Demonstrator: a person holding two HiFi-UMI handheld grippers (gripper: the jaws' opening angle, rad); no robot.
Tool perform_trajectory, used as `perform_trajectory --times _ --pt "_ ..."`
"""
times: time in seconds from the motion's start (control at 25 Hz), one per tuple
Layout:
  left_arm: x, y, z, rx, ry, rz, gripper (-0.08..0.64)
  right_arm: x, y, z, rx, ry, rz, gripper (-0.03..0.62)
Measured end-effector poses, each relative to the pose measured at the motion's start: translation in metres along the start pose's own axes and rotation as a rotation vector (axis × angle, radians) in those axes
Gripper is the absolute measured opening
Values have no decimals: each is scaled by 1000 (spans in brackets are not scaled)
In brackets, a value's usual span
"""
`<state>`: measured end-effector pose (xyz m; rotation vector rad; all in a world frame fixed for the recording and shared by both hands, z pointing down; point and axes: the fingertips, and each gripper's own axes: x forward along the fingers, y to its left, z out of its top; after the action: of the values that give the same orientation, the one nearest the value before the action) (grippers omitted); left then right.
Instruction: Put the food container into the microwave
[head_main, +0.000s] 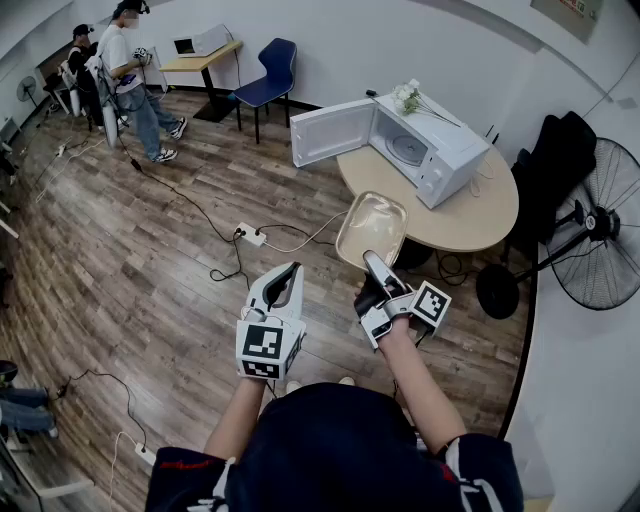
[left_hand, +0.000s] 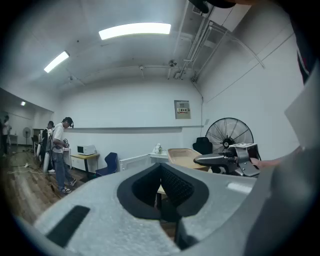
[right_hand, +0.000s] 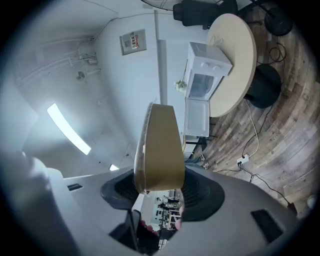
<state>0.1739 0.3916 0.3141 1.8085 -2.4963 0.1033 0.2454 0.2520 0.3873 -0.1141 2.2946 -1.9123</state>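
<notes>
Beige container (head_main: 371, 228) is clamped in the right gripper (head_main: 373, 262) over the table's (head_main: 480, 215) near edge. Left gripper (head_main: 292, 270) closed, empty

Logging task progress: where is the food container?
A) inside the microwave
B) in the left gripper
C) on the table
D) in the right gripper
D: the right gripper clamps the food container by its edge, in the air short of the open microwave.

two tongs (head_main: 293, 268) (head_main: 372, 258), one container (head_main: 372, 225), seemingly two microwaves (head_main: 430, 150) (head_main: 200, 42)

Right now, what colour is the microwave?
The microwave is white; the head view shows it best.
</notes>
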Motion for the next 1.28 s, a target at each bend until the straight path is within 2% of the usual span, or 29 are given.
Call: perform_trajectory --times 0.52,1.04,1.28 --pt "16 -27 -8 27 16 -5 15 -13 -3 19 31 22 45 225" --pt "40 -76 -20 34 46 -6 15 -44 -33 51 69 37 11 225" --pt "48 -73 -31 25 77 -1 15 -35 -46 55 86 60 -7 225"
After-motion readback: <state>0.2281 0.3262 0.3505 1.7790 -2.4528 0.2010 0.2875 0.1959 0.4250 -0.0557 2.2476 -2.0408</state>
